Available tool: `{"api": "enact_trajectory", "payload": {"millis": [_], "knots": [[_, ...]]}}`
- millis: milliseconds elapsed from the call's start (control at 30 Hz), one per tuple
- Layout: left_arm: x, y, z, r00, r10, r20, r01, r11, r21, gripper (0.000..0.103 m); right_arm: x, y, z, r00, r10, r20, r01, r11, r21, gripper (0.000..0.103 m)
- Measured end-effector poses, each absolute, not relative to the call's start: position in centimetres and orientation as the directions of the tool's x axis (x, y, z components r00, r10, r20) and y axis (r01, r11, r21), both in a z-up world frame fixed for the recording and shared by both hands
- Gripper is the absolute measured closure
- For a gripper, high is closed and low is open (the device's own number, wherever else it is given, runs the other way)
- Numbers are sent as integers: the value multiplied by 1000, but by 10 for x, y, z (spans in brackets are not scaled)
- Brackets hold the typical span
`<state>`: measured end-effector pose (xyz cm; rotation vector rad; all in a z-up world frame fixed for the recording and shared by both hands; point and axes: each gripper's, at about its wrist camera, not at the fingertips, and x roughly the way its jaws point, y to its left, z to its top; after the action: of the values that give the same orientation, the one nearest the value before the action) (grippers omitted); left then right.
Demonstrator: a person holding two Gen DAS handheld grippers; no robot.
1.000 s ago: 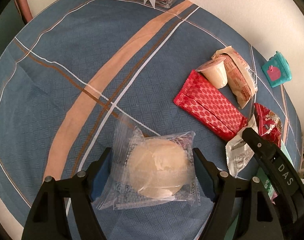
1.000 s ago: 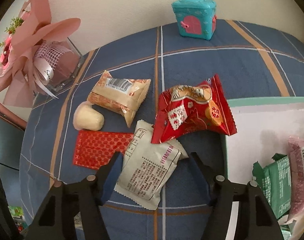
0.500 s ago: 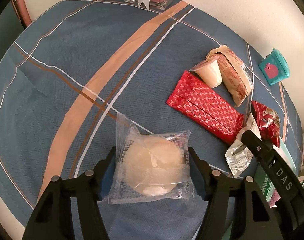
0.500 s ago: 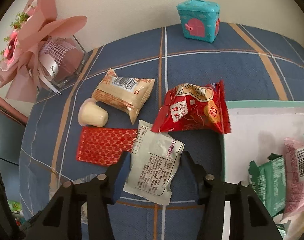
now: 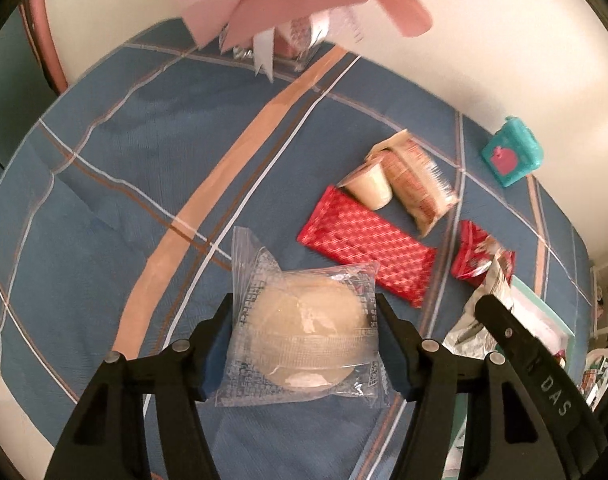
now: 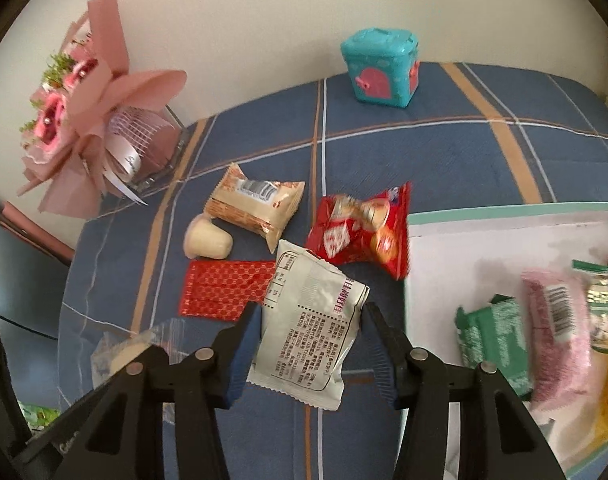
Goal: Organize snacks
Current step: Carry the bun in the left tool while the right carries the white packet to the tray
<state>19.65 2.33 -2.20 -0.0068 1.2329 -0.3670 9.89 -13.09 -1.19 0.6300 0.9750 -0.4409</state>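
My left gripper (image 5: 304, 344) is shut on a clear packet with a round pale cake (image 5: 304, 332) and holds it above the blue plaid tablecloth (image 5: 144, 152). My right gripper (image 6: 310, 344) is shut on a white printed snack packet (image 6: 312, 324), lifted off the cloth. On the cloth lie a red patterned bar (image 6: 224, 292), a pale jelly cup (image 6: 206, 238), a beige wafer pack (image 6: 256, 208) and a red snack bag (image 6: 360, 232). A white tray with a green rim (image 6: 484, 236) at the right holds green and pink packets (image 6: 556, 324).
A pink bouquet in a glass holder (image 6: 100, 132) stands at the back left. A teal toy box with a pink door (image 6: 380, 66) stands at the back by the wall. The table's edge curves around the left side.
Both grippers closed on their packets and lifted them. The left one rose with the cake packet. The right one raised the white packet off the cloth.
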Motion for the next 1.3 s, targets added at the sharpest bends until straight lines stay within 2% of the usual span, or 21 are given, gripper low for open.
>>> {"api": "enact_trajectory", "payload": {"millis": [233,700,1300], "knots": [[185,21,5,325,-305,-895,303,930,-206,37,72,-129,7,519,-71,-852,602,738,305,49],[154,-23,21,357,-320,-877,393,904,-170,37,12,-158,25,524,-126,-842,645,705,296,49],[46,-157,10,272,-375,-886,706,704,-81,37,-82,-253,25,462,-268,-845,803,531,271,49]]}}
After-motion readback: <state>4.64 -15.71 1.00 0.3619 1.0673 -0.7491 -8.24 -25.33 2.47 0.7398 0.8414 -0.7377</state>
